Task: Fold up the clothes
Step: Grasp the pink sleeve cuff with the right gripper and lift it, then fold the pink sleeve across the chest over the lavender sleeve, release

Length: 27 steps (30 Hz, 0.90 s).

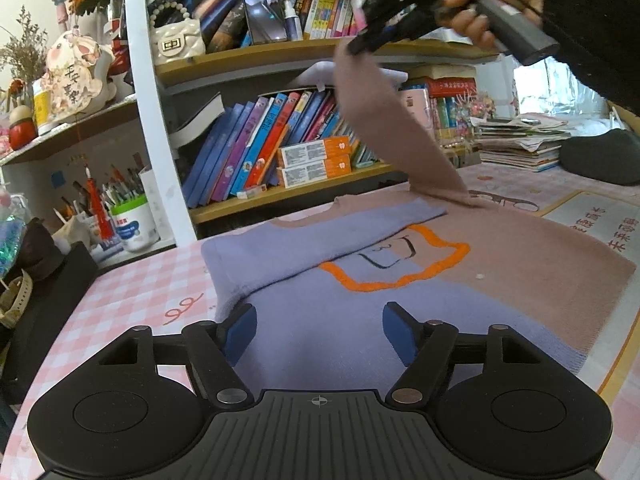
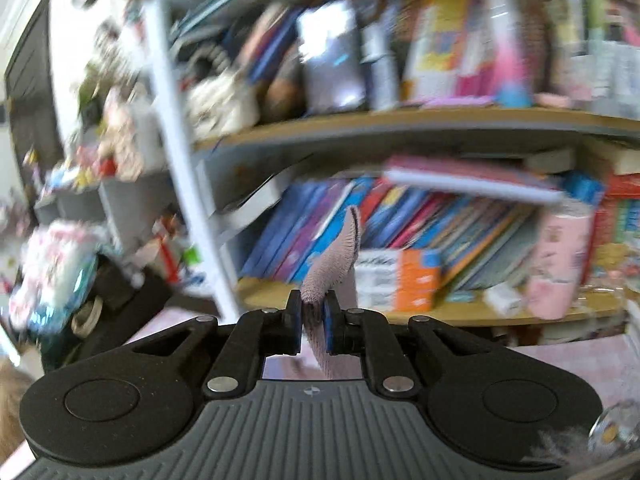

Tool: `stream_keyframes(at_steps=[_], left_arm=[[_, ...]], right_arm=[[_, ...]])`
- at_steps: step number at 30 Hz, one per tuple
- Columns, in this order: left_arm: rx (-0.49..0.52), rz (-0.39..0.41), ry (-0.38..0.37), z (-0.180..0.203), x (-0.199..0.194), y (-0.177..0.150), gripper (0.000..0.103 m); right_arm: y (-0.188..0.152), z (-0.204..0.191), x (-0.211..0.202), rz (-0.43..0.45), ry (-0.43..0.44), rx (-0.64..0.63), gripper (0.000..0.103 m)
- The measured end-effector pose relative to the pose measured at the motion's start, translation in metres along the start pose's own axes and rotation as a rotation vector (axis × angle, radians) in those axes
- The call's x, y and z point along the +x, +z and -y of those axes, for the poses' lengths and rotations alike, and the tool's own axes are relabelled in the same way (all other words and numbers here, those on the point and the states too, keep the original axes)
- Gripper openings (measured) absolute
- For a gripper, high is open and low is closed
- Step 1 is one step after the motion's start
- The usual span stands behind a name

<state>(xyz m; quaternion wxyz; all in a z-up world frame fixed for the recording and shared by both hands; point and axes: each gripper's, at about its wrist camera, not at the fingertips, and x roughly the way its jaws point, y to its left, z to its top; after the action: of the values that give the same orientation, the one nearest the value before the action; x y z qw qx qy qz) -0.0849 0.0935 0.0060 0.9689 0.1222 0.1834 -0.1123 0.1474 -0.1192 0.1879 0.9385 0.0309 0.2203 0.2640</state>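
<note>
A knitted sweater, lilac and dusty pink with an orange outline on its chest, lies flat on the checked tablecloth. Its lilac sleeve is folded across the chest. My left gripper hovers low over the sweater's near part, open, with nothing between its blue pads. The pink sleeve is lifted high off the table. My right gripper is shut on that sleeve's cuff, held by a hand in a black sleeve. In the right wrist view the right gripper pinches the pink cuff.
A bookshelf full of books stands right behind the table. A cup of pens and ornaments crowd the left side. A stack of papers and a dark cushion lie at the back right. The right wrist view is blurred.
</note>
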Motion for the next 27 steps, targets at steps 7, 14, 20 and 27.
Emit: stream_keyframes(at_steps=[7,14,20,27], left_arm=[[-0.01,0.032,-0.014,-0.002,-0.005,-0.001,0.074],[-0.01,0.06,-0.031,-0.002,-0.008,-0.001,0.076],[-0.006,0.061,-0.035,-0.002,-0.008,-0.001,0.076],[-0.005,0.048,-0.044,-0.002,-0.006,0.0,0.077]], right_arm=[[-0.01,-0.044,0.048,-0.085,0.037,-0.046,0.01],[-0.037,-0.061,0.087,-0.187,0.058,-0.041,0.011],[-0.046,-0.065,0.097,-0.219,0.064,-0.044,0.011],[-0.054,-0.062,0.096,-0.261,0.211,0.037,0.031]])
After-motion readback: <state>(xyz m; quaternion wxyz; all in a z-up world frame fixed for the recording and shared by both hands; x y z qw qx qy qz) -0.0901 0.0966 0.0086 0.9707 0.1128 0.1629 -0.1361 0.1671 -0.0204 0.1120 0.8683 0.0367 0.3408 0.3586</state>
